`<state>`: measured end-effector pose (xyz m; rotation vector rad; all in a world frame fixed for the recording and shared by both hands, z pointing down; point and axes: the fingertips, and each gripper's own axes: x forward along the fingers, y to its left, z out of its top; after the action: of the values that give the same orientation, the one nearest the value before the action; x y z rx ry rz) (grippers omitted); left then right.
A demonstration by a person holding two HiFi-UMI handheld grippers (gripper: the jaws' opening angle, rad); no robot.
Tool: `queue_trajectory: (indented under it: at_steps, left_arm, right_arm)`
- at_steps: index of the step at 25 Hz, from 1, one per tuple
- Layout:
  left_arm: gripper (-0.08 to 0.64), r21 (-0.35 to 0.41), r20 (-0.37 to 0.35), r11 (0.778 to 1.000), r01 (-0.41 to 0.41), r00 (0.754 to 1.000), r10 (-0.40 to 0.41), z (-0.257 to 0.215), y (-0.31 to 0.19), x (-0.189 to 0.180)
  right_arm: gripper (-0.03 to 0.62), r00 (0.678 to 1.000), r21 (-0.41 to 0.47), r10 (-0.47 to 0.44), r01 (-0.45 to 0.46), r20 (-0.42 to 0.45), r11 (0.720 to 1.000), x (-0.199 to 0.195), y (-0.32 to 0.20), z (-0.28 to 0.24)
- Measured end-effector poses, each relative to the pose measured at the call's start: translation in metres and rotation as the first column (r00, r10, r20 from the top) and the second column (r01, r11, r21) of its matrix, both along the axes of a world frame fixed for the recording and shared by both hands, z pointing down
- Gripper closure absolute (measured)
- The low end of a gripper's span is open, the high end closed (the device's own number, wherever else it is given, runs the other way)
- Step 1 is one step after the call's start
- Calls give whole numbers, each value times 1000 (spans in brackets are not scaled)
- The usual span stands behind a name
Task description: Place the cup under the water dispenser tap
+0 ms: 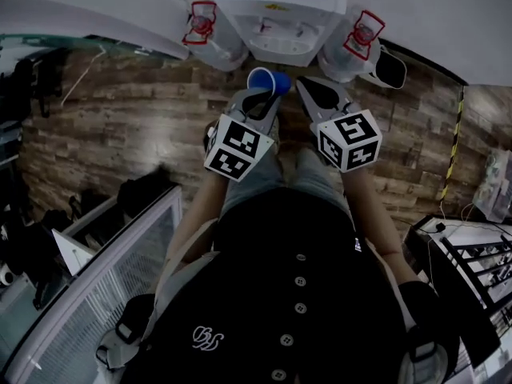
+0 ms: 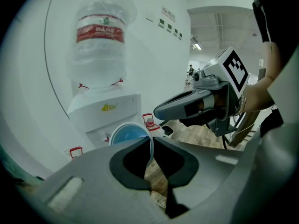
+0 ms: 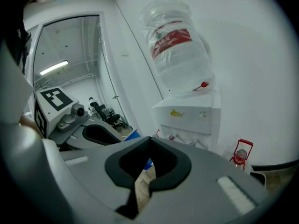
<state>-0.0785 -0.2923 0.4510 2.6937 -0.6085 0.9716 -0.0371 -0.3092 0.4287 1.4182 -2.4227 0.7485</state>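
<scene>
A blue cup (image 1: 268, 81) hangs in front of the white water dispenser (image 1: 280, 14), just short of its taps (image 1: 262, 29). My left gripper (image 1: 264, 98) is shut on the cup's rim; in the left gripper view the rim (image 2: 133, 132) runs between the pads, one jaw inside the cup. My right gripper (image 1: 308, 86) hovers to the right of the cup, shut with nothing in it. In the right gripper view its tips (image 3: 150, 139) meet, with the cup (image 3: 133, 135) to their left and the dispenser (image 3: 189, 115) ahead. A big water bottle (image 2: 100, 41) tops the dispenser.
Red-framed stands (image 1: 200, 24) (image 1: 364, 34) flank the dispenser on the wood-pattern floor (image 1: 136, 110). A white and black item (image 1: 390, 69) lies at the right one. A glass-fronted cabinet (image 1: 120, 270) is at my left, shelving (image 1: 472, 254) at my right.
</scene>
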Motion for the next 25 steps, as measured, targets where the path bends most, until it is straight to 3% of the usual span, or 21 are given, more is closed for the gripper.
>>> queue_trajectory:
  at_steps: [7, 17, 25]
  left_arm:
    - [538, -48, 42, 997, -66, 997, 68, 36, -20, -5]
    - [538, -53, 89, 986, -155, 983, 160, 70, -36, -4]
    - [538, -53, 121, 985, -163, 978, 168, 95, -51, -8]
  right_arm:
    - [592, 999, -54, 44, -45, -32, 998, 3, -17, 36]
    - [592, 990, -110, 127, -132, -54, 985, 6, -34, 76]
    - [592, 983, -125, 175, -180, -53, 976, 5, -51, 100]
